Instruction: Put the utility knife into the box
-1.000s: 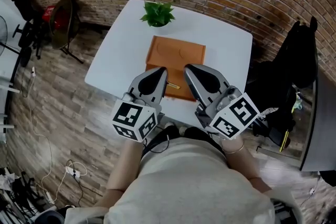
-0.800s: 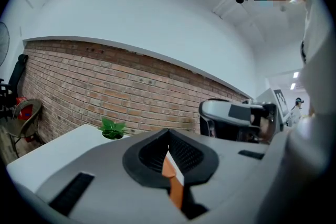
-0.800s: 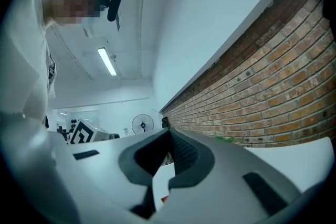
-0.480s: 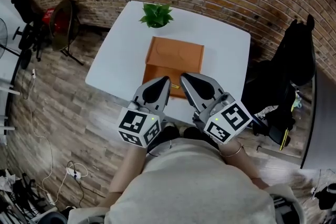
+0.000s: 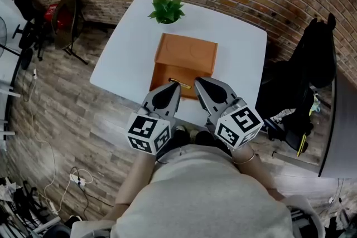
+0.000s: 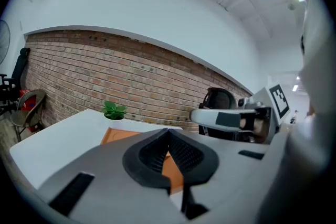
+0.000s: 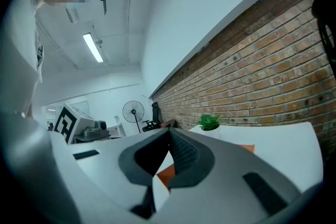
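An orange-brown box [image 5: 187,54] lies on the white table [image 5: 134,47], with its near part open. In that open part rests a thin yellow utility knife [image 5: 182,85], touched by neither gripper. My left gripper [image 5: 177,85] hovers over the box's near edge, jaws shut and empty. My right gripper [image 5: 196,81] is beside it, also shut and empty. In the left gripper view the shut left gripper [image 6: 168,131] points over the box [image 6: 118,136]. The right gripper [image 7: 169,132] in its own view shows closed pads, with a corner of the box [image 7: 166,176] below them.
A small potted plant [image 5: 166,10] stands at the table's far edge behind the box. A black chair with dark clothing [image 5: 312,64] is to the right. A fan and dark gear [image 5: 61,17] sit on the wooden floor at the left.
Both grippers have drawn back from over the box toward the table's near edge, staying shut. The knife stays in the box.
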A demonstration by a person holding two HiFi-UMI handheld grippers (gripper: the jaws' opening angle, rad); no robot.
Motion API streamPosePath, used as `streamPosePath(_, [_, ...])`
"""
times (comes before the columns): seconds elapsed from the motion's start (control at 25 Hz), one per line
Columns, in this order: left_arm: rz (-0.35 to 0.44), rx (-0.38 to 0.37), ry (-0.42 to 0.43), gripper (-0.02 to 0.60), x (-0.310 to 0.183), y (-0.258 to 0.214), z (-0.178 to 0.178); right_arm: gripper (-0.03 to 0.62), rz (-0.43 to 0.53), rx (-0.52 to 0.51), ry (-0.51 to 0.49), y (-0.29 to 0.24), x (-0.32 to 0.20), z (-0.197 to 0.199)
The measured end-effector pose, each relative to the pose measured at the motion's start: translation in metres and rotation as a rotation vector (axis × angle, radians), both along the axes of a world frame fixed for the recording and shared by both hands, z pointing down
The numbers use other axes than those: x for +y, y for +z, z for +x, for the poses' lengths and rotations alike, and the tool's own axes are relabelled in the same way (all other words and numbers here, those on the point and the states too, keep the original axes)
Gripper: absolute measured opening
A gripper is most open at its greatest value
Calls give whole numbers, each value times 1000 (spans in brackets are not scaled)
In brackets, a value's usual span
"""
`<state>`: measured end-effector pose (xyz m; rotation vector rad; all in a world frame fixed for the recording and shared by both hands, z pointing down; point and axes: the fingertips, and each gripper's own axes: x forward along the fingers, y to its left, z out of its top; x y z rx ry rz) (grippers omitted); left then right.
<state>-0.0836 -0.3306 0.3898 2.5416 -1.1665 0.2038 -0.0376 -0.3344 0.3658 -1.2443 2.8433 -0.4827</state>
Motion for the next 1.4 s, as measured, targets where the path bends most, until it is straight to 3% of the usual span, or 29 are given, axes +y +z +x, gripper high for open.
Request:
streamPosePath(0.72, [-16,-21,-30,6,7,8,-11,-2,8,47,8,4,9,-6])
streamPosePath(1.4, [-41,-51,-15,6,16,12,-9,-2,-64,46,-39,29,27,-17])
